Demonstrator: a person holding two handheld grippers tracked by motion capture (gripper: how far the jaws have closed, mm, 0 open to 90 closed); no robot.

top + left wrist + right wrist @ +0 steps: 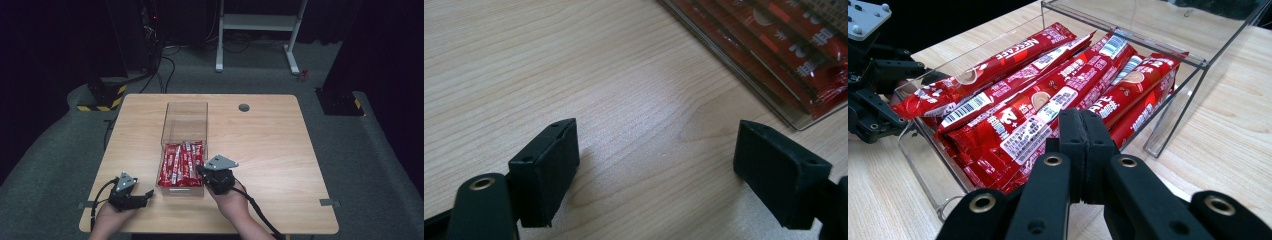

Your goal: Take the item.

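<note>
Red coffee sachets (1048,95) heaped in clear box (184,112), just ahead of right tongs (1083,131). Right tongs pressed together, pads meeting, nothing visibly caught between. Left tongs (656,165) spread wide over bare worktop (574,65), box off to side. Advice: reopen, dip lower, pinch single sachet mid-length, lift straight clear of wall.
</note>
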